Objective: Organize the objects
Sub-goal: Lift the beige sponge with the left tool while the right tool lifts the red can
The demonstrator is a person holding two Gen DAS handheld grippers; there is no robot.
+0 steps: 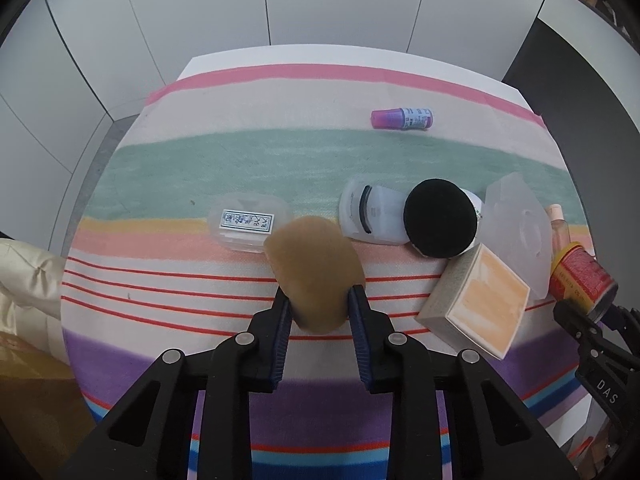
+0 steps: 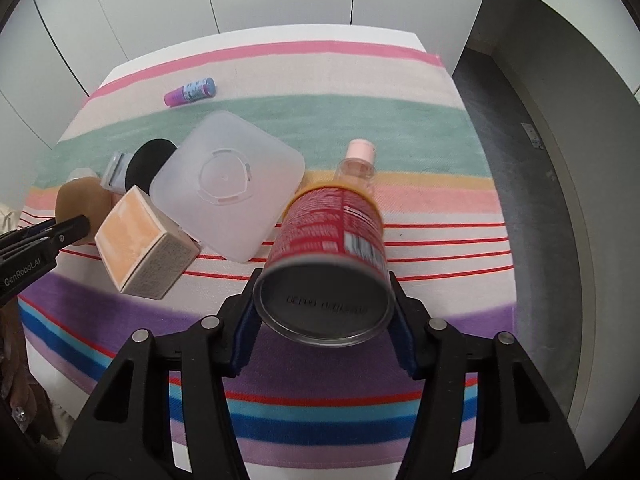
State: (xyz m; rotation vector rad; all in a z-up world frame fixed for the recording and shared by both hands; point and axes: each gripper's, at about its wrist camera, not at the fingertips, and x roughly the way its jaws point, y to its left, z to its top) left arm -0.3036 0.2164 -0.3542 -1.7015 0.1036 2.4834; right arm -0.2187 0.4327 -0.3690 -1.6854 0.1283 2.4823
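A tan sponge (image 1: 316, 272) is clamped in the left hand-held gripper (image 1: 320, 300), its long axis running away from the jaws. A red can (image 2: 332, 236) is pinched base-first in the right hand-held gripper (image 2: 324, 312), above the striped desk (image 2: 440, 240). An orange box (image 1: 480, 304) lies between them.

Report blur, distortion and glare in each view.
Left wrist view: strong fisheye curvature and dark corners; the tan sponge looks slightly soft, with no harsh glare. Right wrist view: same bending; the red can is blurred, its label unreadable.
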